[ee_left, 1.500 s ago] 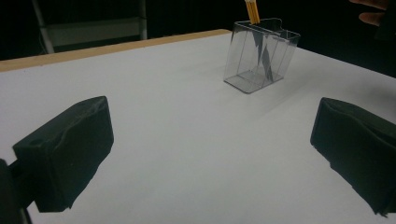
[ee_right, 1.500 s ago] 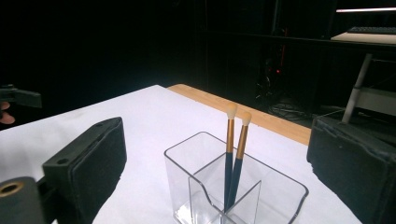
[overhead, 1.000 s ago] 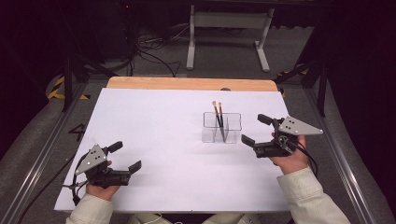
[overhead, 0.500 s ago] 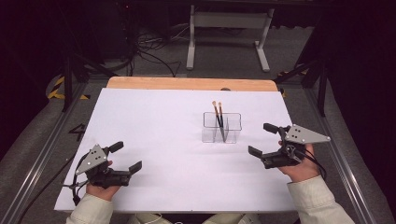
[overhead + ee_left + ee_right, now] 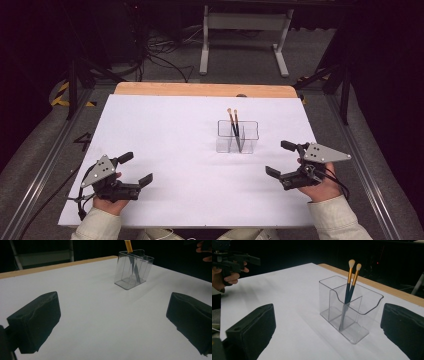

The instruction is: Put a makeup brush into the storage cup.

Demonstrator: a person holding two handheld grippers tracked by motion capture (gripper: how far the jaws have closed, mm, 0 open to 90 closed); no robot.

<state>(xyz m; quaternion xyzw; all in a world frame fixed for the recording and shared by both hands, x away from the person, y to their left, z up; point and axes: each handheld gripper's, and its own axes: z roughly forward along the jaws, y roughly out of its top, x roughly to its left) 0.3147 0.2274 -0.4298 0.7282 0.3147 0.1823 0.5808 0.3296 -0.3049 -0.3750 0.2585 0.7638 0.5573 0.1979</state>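
Right tool (image 5: 282,160) gapes wide, empty, near the clear holder (image 5: 238,136).

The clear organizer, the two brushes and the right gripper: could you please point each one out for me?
clear organizer (image 5: 359,326), right gripper view, on its front wall.
two brushes (image 5: 348,288), right gripper view, on one dark handle.
right gripper (image 5: 283,159), high view, midway between its fingertips.

The left gripper (image 5: 134,169) and the right gripper (image 5: 283,159) hover low, well apart, each with jaws spread wide, both held from below by hands.
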